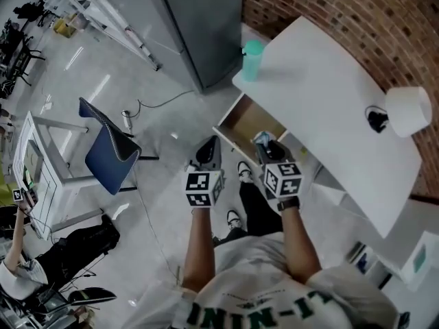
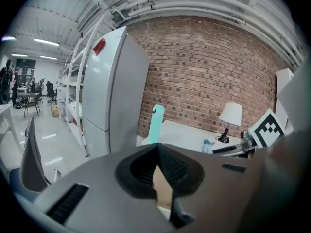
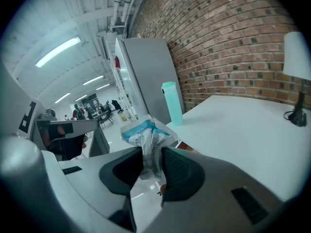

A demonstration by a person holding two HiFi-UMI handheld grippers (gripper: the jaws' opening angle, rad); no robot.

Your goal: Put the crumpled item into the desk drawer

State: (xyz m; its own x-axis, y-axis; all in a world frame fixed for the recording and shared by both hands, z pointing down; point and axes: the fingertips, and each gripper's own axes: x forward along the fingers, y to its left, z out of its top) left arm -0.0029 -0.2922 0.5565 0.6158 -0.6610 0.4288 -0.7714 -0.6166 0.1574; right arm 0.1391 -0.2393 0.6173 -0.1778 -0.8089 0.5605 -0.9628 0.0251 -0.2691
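Room: workshop with a brick wall [image 1: 329,5], a pale floor, a grey cabinet [image 1: 199,19] and a blue chair [image 1: 110,149] well apart from my work.
Bench: white top [image 1: 329,94] set against the brick; it carried a teal bottle [image 1: 252,59] at one corner and a lamp [image 1: 408,110] toward the other end.
Bottle contents: opaque, so I could not tell.
Drawer: pulled out [image 1: 245,118] from under the bench edge, wooden inside showing.
Drawer contents: nothing visible in the uncovered part; the near end was hidden behind my right tool.
Right tool: jaws [image 3: 151,164] partway closed and clamped on the crumpled item, held over the near end of the drawer.
Crumpled item: white-and-blue wrapper [image 3: 146,132], pinched by its lower end, the bulk fanned out beyond the pads; not yet in the drawer.
Left tool: jaws [image 2: 156,152] together with nothing between them, beside the right tool and near the drawer.
Risk, drop short: released from where it hung, the light wrapper might drift past the drawer wall to the floor.
Risk, slip: the narrow pinch on one end could let it slide out early.
Risk, knock: reaching deeper, my right tool could strike the overhanging bench edge.
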